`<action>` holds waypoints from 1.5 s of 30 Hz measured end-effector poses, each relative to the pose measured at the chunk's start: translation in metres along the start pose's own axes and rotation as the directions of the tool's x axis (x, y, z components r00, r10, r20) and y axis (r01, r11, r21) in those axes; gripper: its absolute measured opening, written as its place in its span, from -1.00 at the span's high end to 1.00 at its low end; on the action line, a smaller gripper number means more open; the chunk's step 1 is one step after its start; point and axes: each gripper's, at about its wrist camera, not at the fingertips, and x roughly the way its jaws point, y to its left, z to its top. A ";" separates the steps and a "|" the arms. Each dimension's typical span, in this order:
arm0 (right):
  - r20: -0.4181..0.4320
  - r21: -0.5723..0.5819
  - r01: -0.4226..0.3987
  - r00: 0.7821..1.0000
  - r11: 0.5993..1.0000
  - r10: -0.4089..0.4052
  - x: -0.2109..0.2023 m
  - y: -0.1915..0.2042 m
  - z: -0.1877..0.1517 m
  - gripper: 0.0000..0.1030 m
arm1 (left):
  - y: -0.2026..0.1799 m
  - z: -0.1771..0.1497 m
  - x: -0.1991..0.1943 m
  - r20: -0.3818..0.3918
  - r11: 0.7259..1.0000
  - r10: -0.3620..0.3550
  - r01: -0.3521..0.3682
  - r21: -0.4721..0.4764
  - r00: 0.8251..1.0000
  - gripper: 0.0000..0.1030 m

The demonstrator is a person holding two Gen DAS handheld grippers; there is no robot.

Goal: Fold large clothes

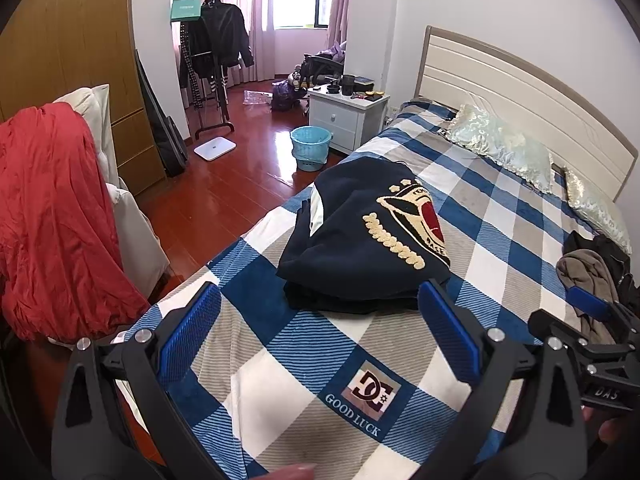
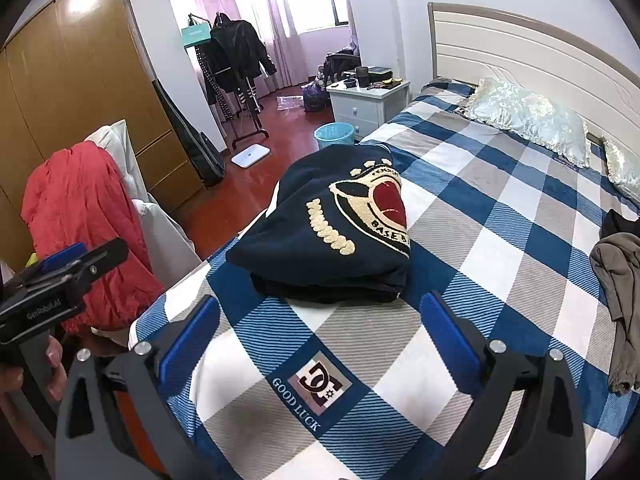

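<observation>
A navy sweatshirt with a cream and red crest lies folded in a compact stack [image 1: 360, 240] on the blue, white and grey checked bedspread [image 1: 500, 216]; it also shows in the right wrist view [image 2: 328, 232]. My left gripper [image 1: 320, 328] is open and empty, hovering just short of the stack's near edge. My right gripper [image 2: 320, 328] is open and empty, also just in front of the stack. Each gripper shows at the other view's edge: the right gripper [image 1: 592, 320], the left gripper [image 2: 64, 272].
A pile of dark and olive clothes [image 1: 592, 276] lies at the bed's right side. A red garment [image 1: 52, 216] hangs over a chair at left. Two pillows [image 1: 504, 144], a white nightstand [image 1: 348, 112], a blue basket [image 1: 311, 147], a clothes rack [image 1: 212, 52] and wardrobe [image 1: 72, 40] stand around.
</observation>
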 end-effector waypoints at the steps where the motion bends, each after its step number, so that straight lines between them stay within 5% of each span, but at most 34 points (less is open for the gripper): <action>1: -0.002 -0.001 -0.001 1.000 1.000 0.001 0.000 -0.001 -0.001 -0.90 | 0.000 0.000 0.000 0.000 1.000 0.001 -0.001 -0.001 1.000 -0.87; 45: 0.008 0.005 0.000 1.000 1.000 0.000 0.005 0.003 0.015 -0.90 | 0.004 0.008 0.014 0.010 0.999 -0.032 0.032 0.031 0.999 -0.87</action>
